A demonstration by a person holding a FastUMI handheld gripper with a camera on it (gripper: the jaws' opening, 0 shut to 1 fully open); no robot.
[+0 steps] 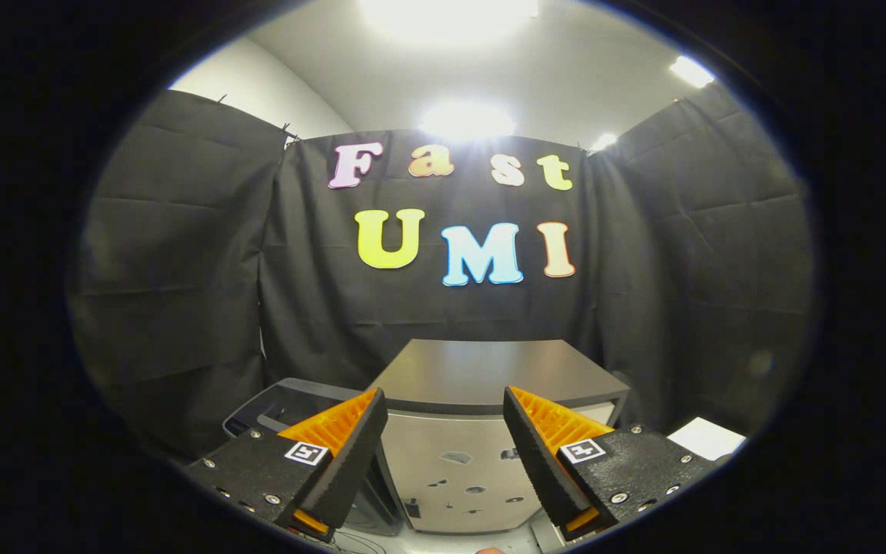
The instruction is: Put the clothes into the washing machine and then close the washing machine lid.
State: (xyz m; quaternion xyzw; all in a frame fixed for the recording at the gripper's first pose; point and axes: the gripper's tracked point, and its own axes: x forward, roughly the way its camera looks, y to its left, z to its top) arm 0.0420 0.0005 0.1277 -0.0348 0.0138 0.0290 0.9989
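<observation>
gripper view: 1 gripper (445, 454) spread wide, holding nothing; 1 washing machine (481, 431) ahead, lid down.

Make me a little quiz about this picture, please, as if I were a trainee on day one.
1. True or false: the tool is gripping a piece of clothing between its fingers.
2. What stands just beyond the two orange fingers, seen through the gap between them? A) a washing machine B) a chair C) a bucket
3. Fill in: the dark bin sits beside the washing machine, partly behind the tool's ____ finger.

Key: 1 false, the fingers are spread apart with nothing between them. 2 A. 3 left.
</observation>
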